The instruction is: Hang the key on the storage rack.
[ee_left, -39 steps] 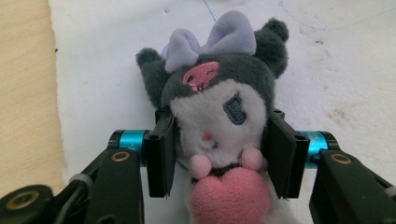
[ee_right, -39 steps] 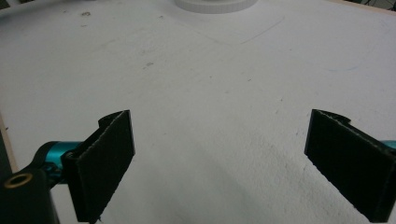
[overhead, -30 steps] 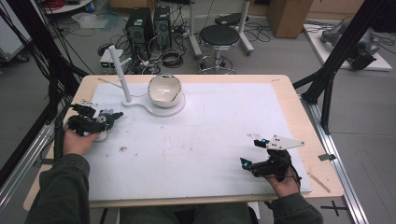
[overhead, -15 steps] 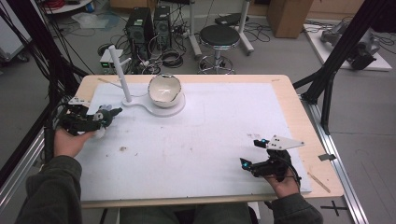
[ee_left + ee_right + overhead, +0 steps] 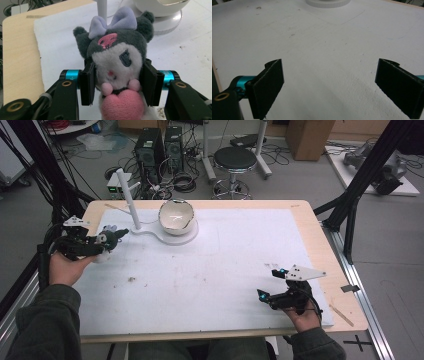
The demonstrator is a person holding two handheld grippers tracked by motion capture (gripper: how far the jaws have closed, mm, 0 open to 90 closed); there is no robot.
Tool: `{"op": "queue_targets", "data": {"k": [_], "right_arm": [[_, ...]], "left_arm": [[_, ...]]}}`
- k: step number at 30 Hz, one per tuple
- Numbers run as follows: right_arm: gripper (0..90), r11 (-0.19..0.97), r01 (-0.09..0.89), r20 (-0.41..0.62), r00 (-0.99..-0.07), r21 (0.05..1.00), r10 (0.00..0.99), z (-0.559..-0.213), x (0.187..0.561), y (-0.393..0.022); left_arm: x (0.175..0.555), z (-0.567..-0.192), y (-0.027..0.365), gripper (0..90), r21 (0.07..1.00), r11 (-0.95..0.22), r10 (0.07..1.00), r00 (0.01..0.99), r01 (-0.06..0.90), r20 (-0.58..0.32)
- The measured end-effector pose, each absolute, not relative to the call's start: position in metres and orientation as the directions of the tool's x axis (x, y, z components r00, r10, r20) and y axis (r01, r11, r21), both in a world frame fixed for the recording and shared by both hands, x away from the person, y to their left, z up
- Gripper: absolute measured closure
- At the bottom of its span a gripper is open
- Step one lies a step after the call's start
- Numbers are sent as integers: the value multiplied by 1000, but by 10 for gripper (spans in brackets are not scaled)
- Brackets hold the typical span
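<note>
High view: plush toy (image 5: 106, 240) mostly hidden by left gripper (image 5: 112, 238).

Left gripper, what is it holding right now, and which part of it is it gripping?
The left gripper is shut on the plush toy, pads pressing both sides of its white face. The right gripper holds nothing.

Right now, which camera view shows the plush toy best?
The left gripper view: the plush toy is close, clamped between the left gripper pads. In the high view it is a small dark shape.
</note>
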State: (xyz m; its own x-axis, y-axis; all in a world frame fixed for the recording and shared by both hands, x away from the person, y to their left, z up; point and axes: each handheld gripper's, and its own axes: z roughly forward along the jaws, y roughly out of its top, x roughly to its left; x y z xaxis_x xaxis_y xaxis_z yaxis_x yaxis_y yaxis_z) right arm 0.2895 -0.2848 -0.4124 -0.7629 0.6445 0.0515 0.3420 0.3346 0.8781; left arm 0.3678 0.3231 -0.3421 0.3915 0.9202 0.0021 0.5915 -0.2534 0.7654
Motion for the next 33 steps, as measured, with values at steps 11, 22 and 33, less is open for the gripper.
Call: {"op": "queue_targets", "data": {"k": [11, 22, 33], "right_arm": [[74, 333, 338, 49, -762, 880, 645, -412, 290, -285], [74, 328, 339, 53, -762, 882, 646, -411, 290, -285], [74, 322, 334, 54, -764, 886, 643, -412, 292, -285]], "left_arm": [[364, -319, 321, 516, 785, -268, 911, 412, 559, 18], [366, -300, 316, 516, 801, -267, 908, 418, 536, 23], [374, -287, 310, 516, 806, -270, 904, 427, 526, 24]]}}
